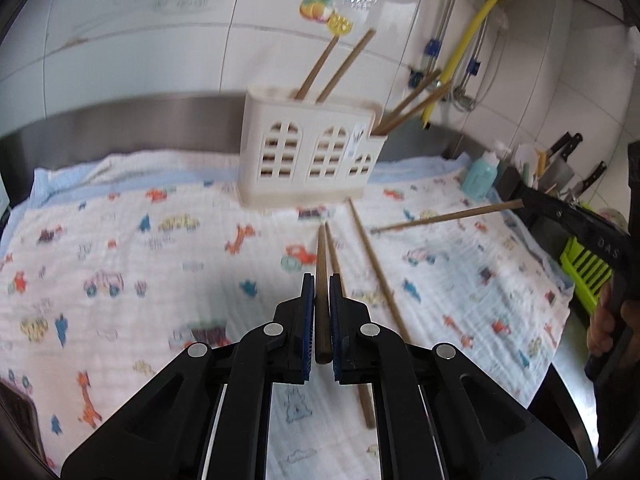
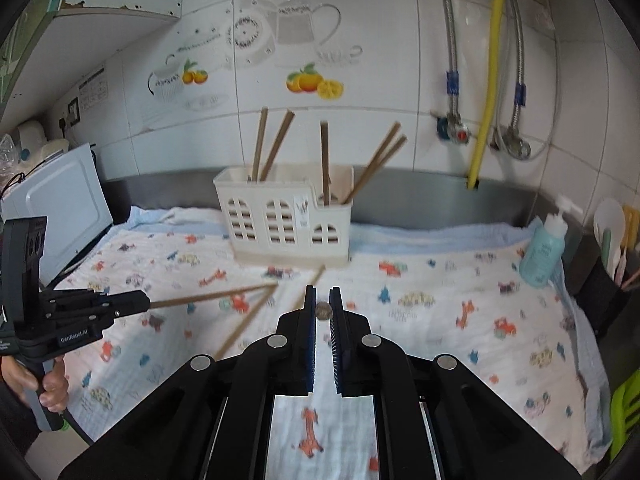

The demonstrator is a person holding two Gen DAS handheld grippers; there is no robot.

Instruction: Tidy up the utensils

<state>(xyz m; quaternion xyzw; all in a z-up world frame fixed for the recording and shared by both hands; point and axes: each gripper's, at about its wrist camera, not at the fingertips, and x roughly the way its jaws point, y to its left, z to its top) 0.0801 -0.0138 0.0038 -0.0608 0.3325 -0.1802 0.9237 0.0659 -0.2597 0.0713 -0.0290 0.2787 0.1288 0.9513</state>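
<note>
My left gripper (image 1: 322,278) is shut on a brown chopstick (image 1: 321,248) that points ahead toward the white utensil holder (image 1: 312,152). Two more chopsticks (image 1: 372,280) lie on the printed cloth just right of it. My right gripper (image 2: 322,290) is shut on another chopstick (image 2: 322,311), seen end-on between the blue pads. From the left wrist view, the right gripper (image 1: 524,200) holds its stick (image 1: 448,216) level above the cloth. The right wrist view shows the left gripper (image 2: 144,304) with its stick (image 2: 212,296). The holder (image 2: 288,216) has several chopsticks (image 2: 276,144) standing in it.
A printed cloth (image 2: 440,320) covers the steel counter below a tiled wall. A teal pump bottle (image 2: 546,248) stands at the right, with a dark utensil caddy (image 2: 612,256) and a green rack (image 1: 588,272) beyond. A white appliance (image 2: 60,208) sits at the left. A hand (image 2: 52,388) holds the left grip.
</note>
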